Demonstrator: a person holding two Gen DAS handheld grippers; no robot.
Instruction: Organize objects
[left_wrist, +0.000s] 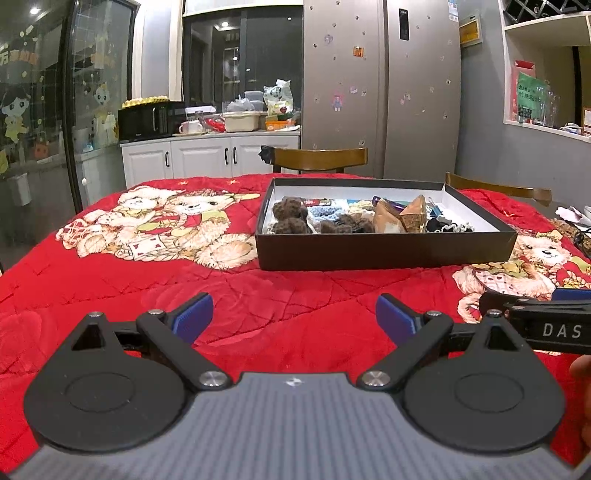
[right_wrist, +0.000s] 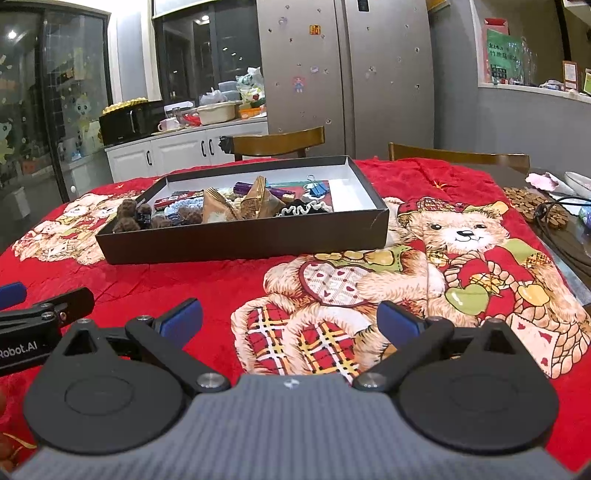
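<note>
Box (left_wrist: 384, 251) on red blanket (left_wrist: 147, 288) — chairs (left_wrist: 319, 158) behind.

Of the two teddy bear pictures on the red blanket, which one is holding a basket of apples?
The teddy bear in the red plaid cap, right of the black box, hugs the apple basket. The bear pair left of the box has none.

One black box (right_wrist: 243, 240), two wooden chairs (right_wrist: 277, 142), two hand-held grippers (left_wrist: 294, 319), one blue binder clip (right_wrist: 318, 189).

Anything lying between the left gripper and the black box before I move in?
No. In the left wrist view, only bare red blanket stretches from the open left gripper to the black box.
</note>
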